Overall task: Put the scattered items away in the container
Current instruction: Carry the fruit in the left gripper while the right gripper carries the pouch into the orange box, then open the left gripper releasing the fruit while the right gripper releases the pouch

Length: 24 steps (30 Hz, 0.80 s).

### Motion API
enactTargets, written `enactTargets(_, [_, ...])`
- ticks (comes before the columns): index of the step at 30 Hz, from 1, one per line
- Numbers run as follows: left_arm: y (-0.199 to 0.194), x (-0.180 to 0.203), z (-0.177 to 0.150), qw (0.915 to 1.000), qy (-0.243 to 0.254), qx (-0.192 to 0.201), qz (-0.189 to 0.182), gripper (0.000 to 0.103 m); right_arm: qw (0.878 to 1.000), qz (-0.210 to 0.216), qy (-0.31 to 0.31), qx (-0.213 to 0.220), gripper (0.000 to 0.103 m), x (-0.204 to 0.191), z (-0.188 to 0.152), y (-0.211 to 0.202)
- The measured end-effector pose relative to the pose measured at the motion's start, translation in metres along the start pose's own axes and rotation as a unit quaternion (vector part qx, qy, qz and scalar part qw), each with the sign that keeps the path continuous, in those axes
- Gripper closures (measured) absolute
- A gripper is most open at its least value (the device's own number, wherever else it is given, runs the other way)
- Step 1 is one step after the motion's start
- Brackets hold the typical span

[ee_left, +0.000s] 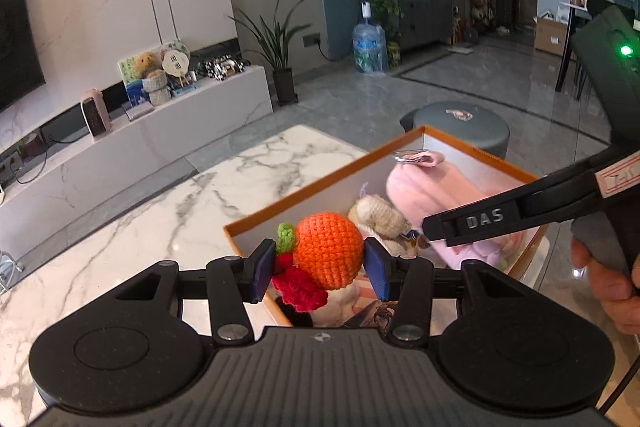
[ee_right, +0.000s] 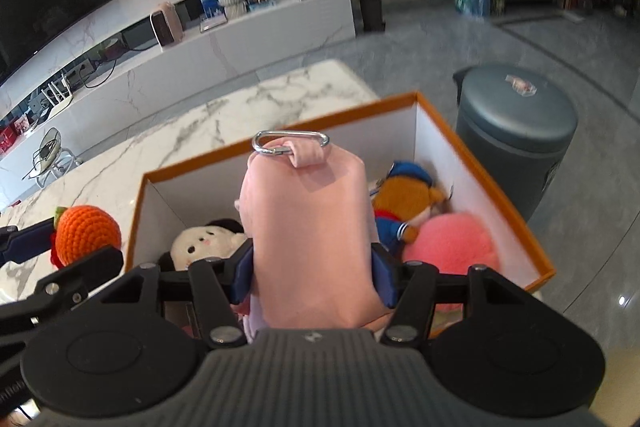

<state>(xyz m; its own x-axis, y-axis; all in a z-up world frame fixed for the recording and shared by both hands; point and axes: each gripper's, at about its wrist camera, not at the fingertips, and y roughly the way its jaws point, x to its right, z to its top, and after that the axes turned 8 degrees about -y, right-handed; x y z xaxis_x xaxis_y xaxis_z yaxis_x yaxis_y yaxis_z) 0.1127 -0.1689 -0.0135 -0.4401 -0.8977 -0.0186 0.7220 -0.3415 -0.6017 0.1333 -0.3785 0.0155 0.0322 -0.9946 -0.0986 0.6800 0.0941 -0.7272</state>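
Note:
My left gripper (ee_left: 320,267) is shut on an orange crochet fruit (ee_left: 328,251) with a green leaf and red berries, held over the near left corner of the orange-rimmed white box (ee_left: 340,171). It also shows in the right wrist view (ee_right: 86,233). My right gripper (ee_right: 316,279) is shut on a pink pouch (ee_right: 308,227) with a silver carabiner (ee_right: 290,143), held above the box (ee_right: 472,143). Inside the box lie a white plush (ee_right: 204,241), a brown plush in blue (ee_right: 404,199) and a pink fluffy ball (ee_right: 452,239).
The box stands on a white marble table (ee_left: 168,223). A grey round bin (ee_right: 516,131) stands on the floor beyond the box. A TV bench (ee_left: 140,135) with ornaments runs along the far wall.

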Motion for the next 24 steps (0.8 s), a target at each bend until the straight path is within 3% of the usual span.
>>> enactTargets(15, [0.036,0.007,-0.005,0.999,0.008,-0.045,-0.003,0.048,0.995,0.032,0.017,-0.094,0.037,0.005,-0.008,0.049])
enactTargets(24, [0.038,-0.003,-0.007,0.9981,-0.021,-0.057,0.005,0.048,0.994,0.031,-0.004,-0.108,0.03,0.0,-0.011,0.053])
